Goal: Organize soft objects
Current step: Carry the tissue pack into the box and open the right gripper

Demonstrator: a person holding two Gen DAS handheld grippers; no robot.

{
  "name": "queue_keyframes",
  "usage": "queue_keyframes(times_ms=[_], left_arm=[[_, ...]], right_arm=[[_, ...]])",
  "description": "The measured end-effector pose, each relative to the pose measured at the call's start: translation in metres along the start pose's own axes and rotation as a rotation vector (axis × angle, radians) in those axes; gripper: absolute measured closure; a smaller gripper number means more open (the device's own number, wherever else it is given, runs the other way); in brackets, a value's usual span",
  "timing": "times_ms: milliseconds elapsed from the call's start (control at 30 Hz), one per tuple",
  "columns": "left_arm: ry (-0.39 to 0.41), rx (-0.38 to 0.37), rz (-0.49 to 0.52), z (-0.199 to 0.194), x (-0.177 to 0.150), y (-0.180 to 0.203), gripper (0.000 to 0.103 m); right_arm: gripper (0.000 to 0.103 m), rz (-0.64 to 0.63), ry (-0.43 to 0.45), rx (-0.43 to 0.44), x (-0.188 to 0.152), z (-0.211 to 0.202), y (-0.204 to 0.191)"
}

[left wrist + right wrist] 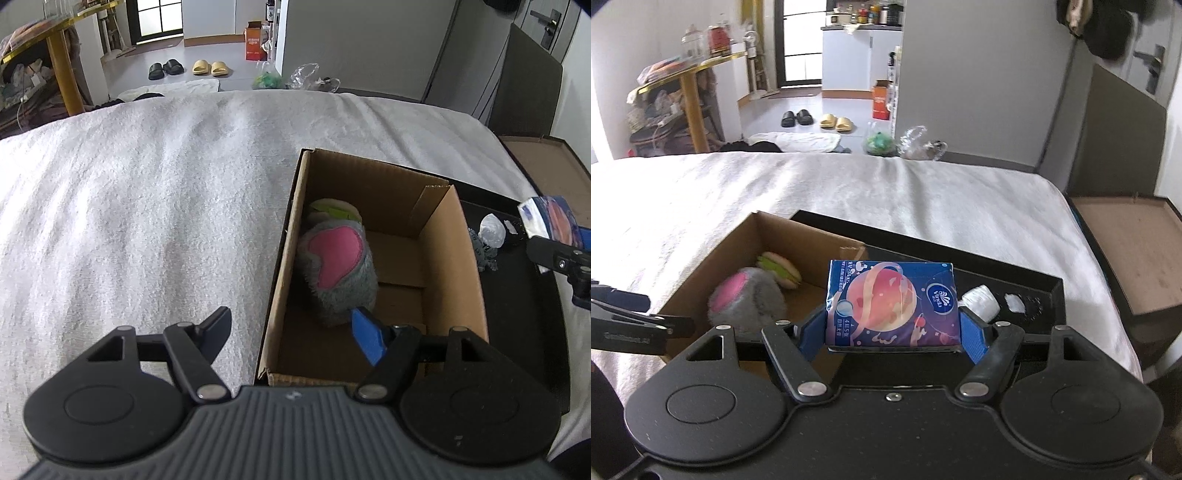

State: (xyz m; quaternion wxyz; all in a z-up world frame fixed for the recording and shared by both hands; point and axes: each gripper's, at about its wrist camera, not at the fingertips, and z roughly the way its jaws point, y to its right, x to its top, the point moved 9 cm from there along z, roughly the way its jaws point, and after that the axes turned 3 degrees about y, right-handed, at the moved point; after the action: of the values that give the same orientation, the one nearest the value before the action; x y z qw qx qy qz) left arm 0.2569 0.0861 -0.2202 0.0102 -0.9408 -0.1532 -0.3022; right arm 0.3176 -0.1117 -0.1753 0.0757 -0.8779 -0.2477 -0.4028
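Note:
A brown cardboard box (448, 236) lies open on the white towel-covered bed (147, 192). Inside it are a grey and pink plush toy (338, 266) and a soft burger toy (332, 211); both also show in the right wrist view, plush (746, 297) and burger (779, 275). My left gripper (291, 328) is open and empty, straddling the box's near left wall. My right gripper (892, 328) is shut on a blue tissue pack (892, 304), held above the black tray (1054, 291) beside the box. The pack also shows at the right edge of the left wrist view (550, 218).
The black tray (524, 314) holds a white crumpled item (979, 301) and small bits. A brown lid (1126, 251) lies right of the bed. Slippers (834, 122), plastic bags (919, 146) and a yellow-legged table (690, 110) stand on the floor beyond.

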Motion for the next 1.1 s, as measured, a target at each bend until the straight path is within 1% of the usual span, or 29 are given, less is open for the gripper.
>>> queue_keyframes(times_ms=[67, 300, 400, 500, 567, 633, 767, 867, 1000, 1067, 1100], left_arm=[[-0.002, -0.013, -0.008, 0.0, 0.0, -0.001, 0.034], [-0.011, -0.046, -0.021, 0.004, -0.003, -0.005, 0.036], [-0.019, -0.07, -0.03, 0.006, -0.004, -0.005, 0.042], [-0.027, -0.088, -0.029, 0.009, -0.006, -0.005, 0.051], [-0.03, -0.092, -0.025, 0.011, -0.007, -0.005, 0.062], [-0.043, -0.1, -0.029, 0.015, -0.008, -0.006, 0.069], [-0.06, -0.096, -0.033, 0.021, -0.011, -0.009, 0.079], [-0.059, -0.089, -0.038, 0.023, -0.011, -0.012, 0.082], [-0.064, -0.095, -0.053, 0.024, -0.012, -0.017, 0.084], [-0.066, -0.101, -0.062, 0.025, -0.012, -0.018, 0.084], [-0.067, -0.103, -0.064, 0.025, -0.012, -0.018, 0.084]], right_arm=[[0.032, -0.012, 0.005, 0.009, 0.004, 0.0, -0.007], [0.032, -0.052, 0.0, 0.039, 0.013, 0.003, -0.031], [0.032, -0.08, -0.002, 0.057, 0.016, 0.006, -0.044], [0.032, -0.121, -0.011, 0.065, 0.019, 0.012, -0.057], [0.032, -0.148, -0.02, 0.068, 0.02, 0.016, -0.064], [0.032, -0.176, -0.028, 0.068, 0.021, 0.02, -0.069], [0.032, -0.219, -0.043, 0.074, 0.023, 0.027, -0.079], [0.032, -0.265, -0.052, 0.076, 0.022, 0.032, -0.087], [0.031, -0.326, -0.064, 0.072, 0.019, 0.038, -0.096], [0.029, -0.355, -0.059, 0.059, 0.018, 0.04, -0.098], [0.024, -0.377, -0.057, 0.04, 0.017, 0.04, -0.099]])
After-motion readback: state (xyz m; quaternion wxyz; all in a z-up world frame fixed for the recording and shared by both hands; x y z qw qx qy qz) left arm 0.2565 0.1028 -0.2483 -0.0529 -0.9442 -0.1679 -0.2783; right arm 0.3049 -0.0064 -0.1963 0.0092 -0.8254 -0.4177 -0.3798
